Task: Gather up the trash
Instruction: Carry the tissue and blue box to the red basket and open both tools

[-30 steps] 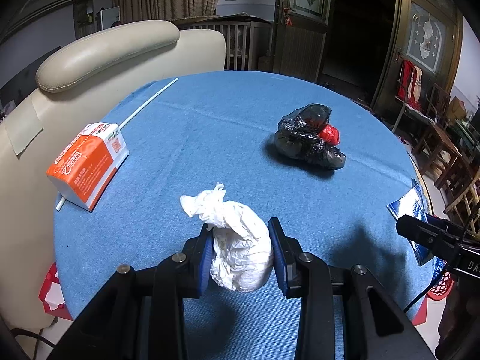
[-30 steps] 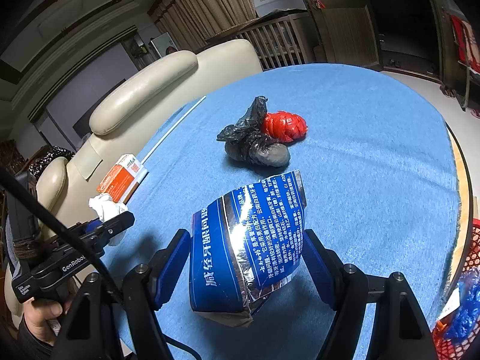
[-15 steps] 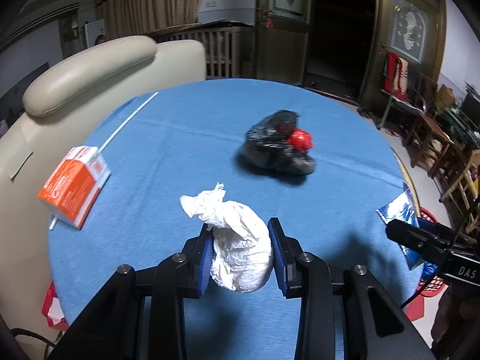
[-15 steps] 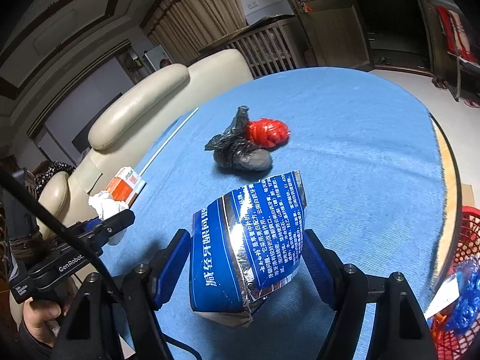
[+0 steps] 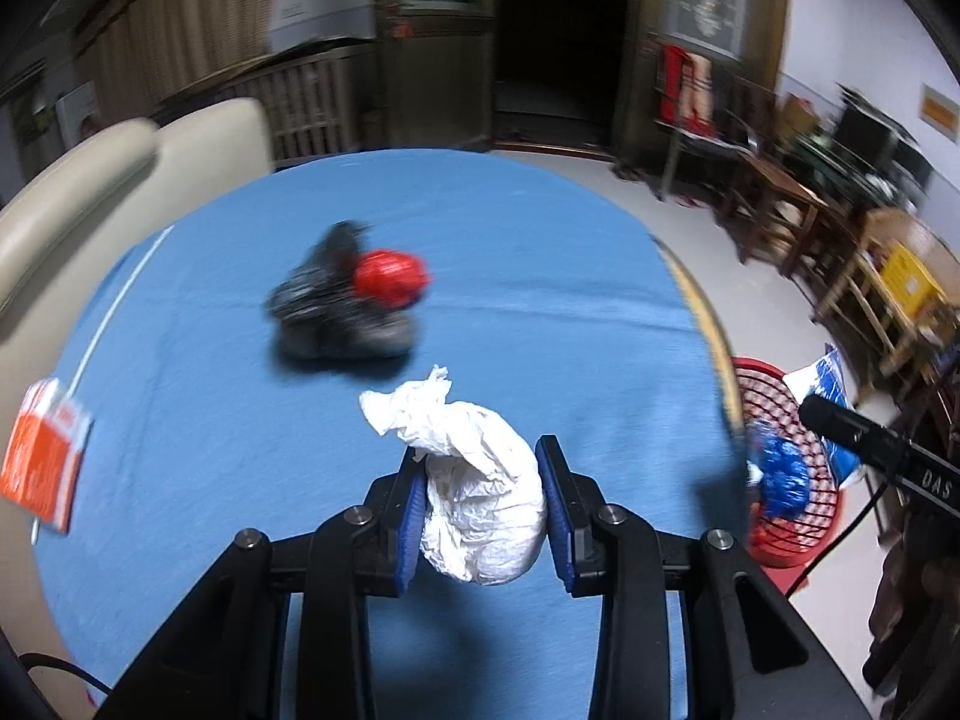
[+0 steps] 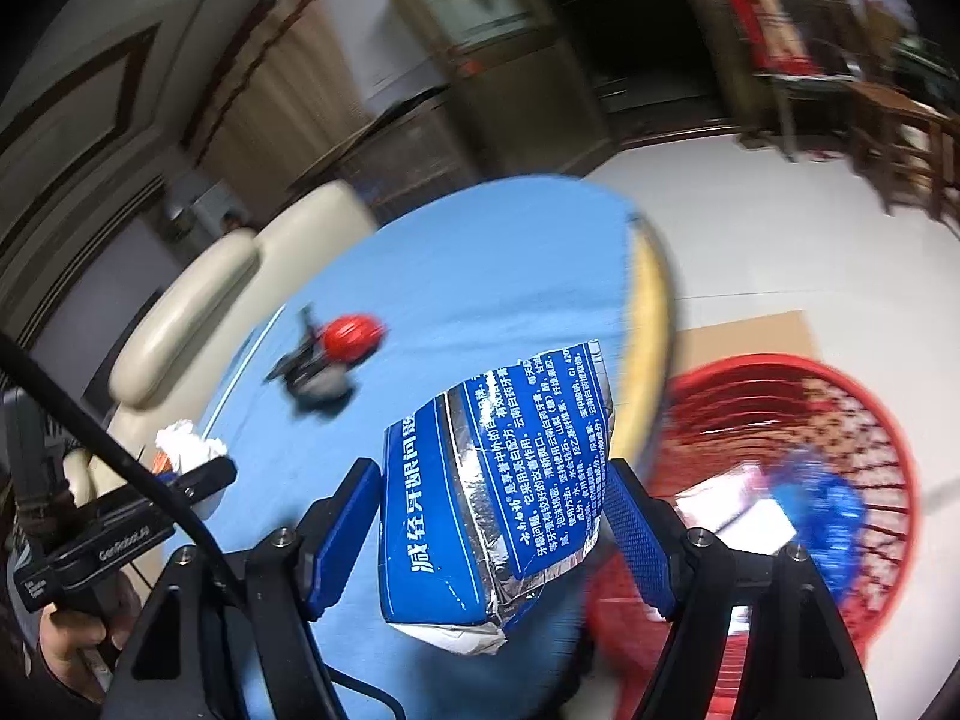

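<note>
The right claw (image 6: 492, 534), clamped on the blue packet (image 6: 498, 480), hangs nearer the red basket (image 6: 852, 396) below the table (image 5: 540, 276) edge; the left claw (image 5: 480, 516) grips the tissue (image 5: 480, 510) over the table.

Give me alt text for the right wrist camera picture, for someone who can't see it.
The right tongs grip a crumpled blue and silver foil packet past the edge of a round blue table, beside a red mesh basket on the floor. Farther back on the table lie a black bag and a red wad.
</note>
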`<state>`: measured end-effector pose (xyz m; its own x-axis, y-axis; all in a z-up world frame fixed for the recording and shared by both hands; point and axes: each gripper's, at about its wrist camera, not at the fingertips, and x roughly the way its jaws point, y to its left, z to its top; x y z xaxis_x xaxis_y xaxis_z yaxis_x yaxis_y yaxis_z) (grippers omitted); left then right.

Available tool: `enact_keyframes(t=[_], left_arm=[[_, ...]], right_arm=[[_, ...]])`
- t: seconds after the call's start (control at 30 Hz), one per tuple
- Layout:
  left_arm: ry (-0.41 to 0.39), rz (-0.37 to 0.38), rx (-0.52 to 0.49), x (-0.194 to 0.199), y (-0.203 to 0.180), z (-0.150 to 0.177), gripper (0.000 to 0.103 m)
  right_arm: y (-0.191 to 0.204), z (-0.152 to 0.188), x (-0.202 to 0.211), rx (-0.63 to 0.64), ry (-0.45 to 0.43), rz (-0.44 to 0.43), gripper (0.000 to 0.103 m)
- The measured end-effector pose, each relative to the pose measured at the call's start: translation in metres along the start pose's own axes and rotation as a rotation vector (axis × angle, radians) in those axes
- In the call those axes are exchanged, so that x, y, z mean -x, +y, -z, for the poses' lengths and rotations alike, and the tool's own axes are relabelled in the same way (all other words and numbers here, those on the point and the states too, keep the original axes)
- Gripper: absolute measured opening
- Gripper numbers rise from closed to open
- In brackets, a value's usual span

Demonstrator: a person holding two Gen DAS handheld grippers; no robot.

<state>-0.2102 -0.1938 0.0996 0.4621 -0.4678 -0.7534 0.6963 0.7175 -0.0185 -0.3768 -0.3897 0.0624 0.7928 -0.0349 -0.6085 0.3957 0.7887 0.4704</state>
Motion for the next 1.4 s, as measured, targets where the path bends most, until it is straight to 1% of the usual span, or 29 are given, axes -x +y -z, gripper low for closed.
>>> enact_keyframes(t=[0.1,0.2,0.3,0.43,0.57,0.7,0.73,0.87,1.03,1.27,1.4], left_arm=[[-0.001,0.041,-0.039,-0.005,-0.024,-0.009,0.037],[-0.002,0.084,-0.088,-0.008,-0.052,-0.017,0.037],[-0.003,0.115,-0.124,-0.012,-0.073,-0.023,0.037],[-0.006,0.149,-0.164,-0.013,-0.098,-0.028,0.037],[-0.006,0.167,-0.191,-0.014,-0.113,-0.032,0.037],[-0.001,0.179,-0.205,-0.017,-0.122,-0.033,0.037],[0.000,0.181,-0.207,-0.017,-0.124,-0.033,0.037],[0.010,0.201,-0.220,-0.020,-0.128,-0.035,0.037],[0.023,0.245,-0.258,-0.023,-0.146,-0.035,0.037],[0.075,0.389,-0.294,-0.040,-0.185,-0.038,0.038],[0.096,0.405,-0.322,-0.054,-0.205,-0.039,0.041]], right_arm=[[-0.036,-0.004,0.022,-0.056,-0.041,0.063,0.078],[-0.067,-0.005,0.036,-0.102,-0.060,0.120,0.078],[-0.093,-0.003,0.042,-0.140,-0.059,0.163,0.078],[-0.113,0.001,0.040,-0.167,-0.035,0.184,0.078],[-0.118,0.005,0.033,-0.177,-0.007,0.191,0.080],[-0.130,0.007,0.015,-0.210,0.062,0.208,0.083],[-0.135,0.008,0.014,-0.227,0.067,0.209,0.083],[-0.150,0.008,0.020,-0.302,0.037,0.201,0.087],[-0.163,0.002,0.039,-0.336,-0.018,0.222,0.087],[-0.168,-0.006,0.058,-0.364,-0.064,0.243,0.087],[-0.168,-0.008,0.068,-0.362,-0.078,0.252,0.087]])
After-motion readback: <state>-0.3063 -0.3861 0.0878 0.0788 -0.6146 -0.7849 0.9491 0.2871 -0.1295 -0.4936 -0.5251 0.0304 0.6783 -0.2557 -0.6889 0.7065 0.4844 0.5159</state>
